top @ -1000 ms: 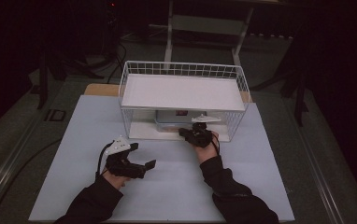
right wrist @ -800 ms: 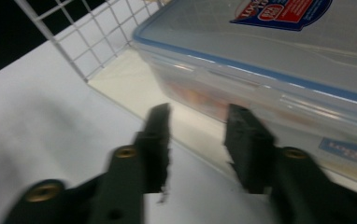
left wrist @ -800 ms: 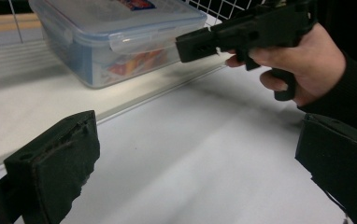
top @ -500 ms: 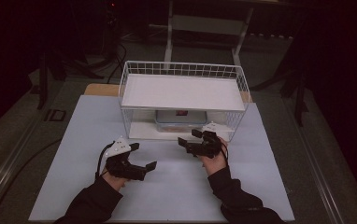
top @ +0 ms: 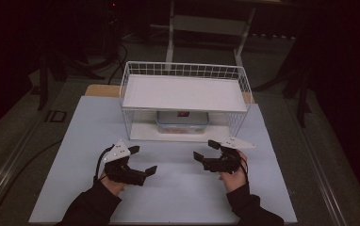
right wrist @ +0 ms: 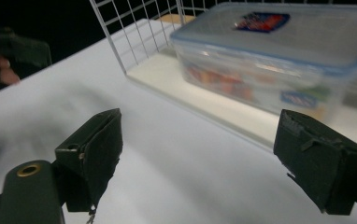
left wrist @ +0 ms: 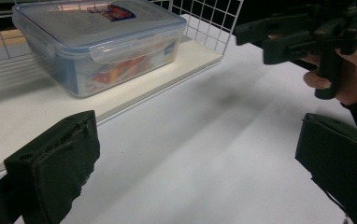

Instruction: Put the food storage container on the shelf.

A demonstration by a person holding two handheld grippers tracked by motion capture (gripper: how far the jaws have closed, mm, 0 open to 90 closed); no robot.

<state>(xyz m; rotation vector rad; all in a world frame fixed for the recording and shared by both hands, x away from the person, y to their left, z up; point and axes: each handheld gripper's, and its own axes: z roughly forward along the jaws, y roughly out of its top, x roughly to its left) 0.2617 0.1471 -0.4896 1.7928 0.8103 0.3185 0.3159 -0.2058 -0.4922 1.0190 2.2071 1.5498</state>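
In the high view, the lidded plastic box [top: 182, 122] sits on the lower shelf of the white wire rack [top: 184, 82], under its upper board, while the left gripper [top: 144, 161] and right gripper [top: 205, 155] rest on the white table [top: 178, 188] in front of the rack, clear of the box. In the left gripper view, the jaws stand wide apart and empty, aimed at the box [left wrist: 97, 42]. In the right gripper view, the jaws, which have just been opening, hold nothing and frame the box [right wrist: 279, 60], probably lined up for access.
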